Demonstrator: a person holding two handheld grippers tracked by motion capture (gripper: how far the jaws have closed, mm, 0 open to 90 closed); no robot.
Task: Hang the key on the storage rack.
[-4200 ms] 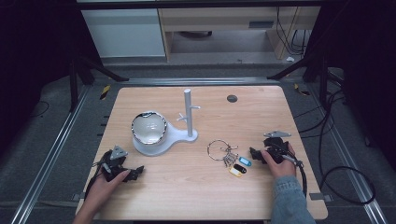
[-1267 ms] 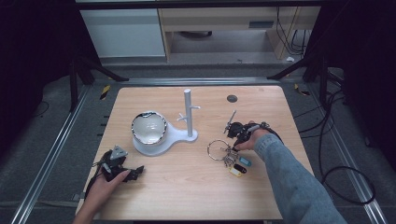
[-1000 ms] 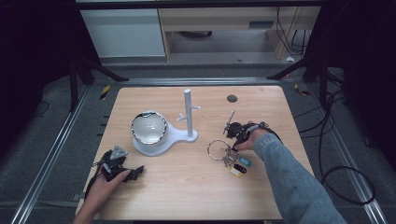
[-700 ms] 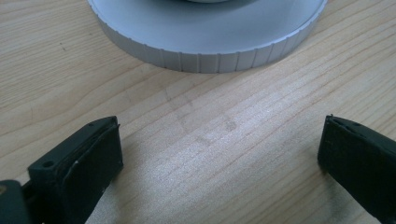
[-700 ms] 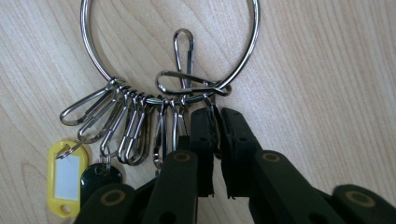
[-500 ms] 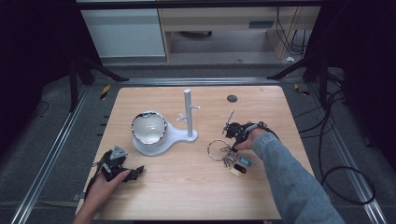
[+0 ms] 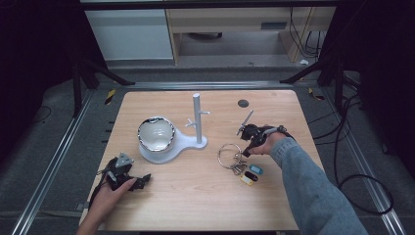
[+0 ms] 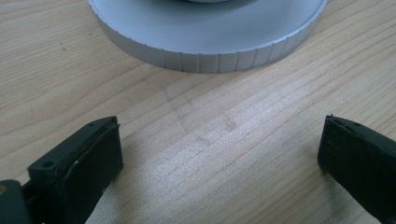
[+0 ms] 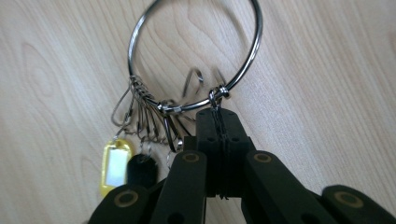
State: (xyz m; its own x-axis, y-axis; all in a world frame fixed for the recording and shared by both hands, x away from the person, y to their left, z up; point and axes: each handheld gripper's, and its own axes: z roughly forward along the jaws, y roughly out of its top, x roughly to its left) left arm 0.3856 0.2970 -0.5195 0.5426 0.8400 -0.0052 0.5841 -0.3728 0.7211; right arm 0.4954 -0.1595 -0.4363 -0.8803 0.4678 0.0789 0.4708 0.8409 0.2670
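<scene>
The left gripper rests in front of the white peg stand, jaws wide apart on bare wood. To the stand's right, the right gripper has just closed onto the key ring, so lifting it looks next.

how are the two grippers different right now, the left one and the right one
The left gripper has its jaws wide apart with bare wood between them; the right gripper has its jaws pressed together on the key ring. The left gripper rests at the table's near left corner, facing the white stand's base; the right gripper sits farther in, right of the stand. Both have black jaws and are hand-held.
</scene>
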